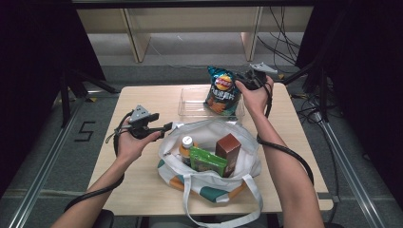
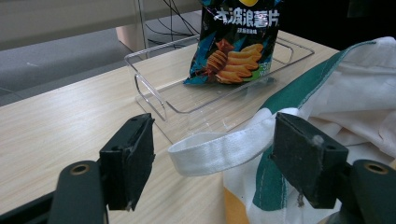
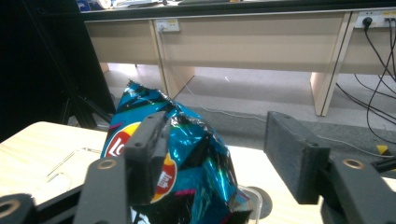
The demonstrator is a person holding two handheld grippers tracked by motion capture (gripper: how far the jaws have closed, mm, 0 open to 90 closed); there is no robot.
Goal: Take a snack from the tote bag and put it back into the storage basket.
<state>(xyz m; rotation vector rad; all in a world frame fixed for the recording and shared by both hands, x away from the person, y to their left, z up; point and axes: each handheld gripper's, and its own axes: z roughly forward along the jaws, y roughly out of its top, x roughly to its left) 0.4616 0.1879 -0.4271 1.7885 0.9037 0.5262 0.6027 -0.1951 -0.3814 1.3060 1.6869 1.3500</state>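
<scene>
Two grippers work here: the right gripper (image 1: 248, 80), at the far edge of the table (image 1: 142, 190), has its jaws spread apart with the top of the chip bag (image 1: 221, 91) between them, one pad just beside the foil and the other well clear, and the hand covers most of the tool in the high view. The chip bag stands upright in the clear tray (image 1: 190, 111), its top cut off in the left gripper view. The left gripper (image 1: 164, 127) hovers with jaws apart around the white strap (image 2: 219, 151) of the tote bag (image 1: 209, 183), whose bottle (image 1: 186, 145) and boxes are partly hidden by its rim; bare table lies to the left.
</scene>
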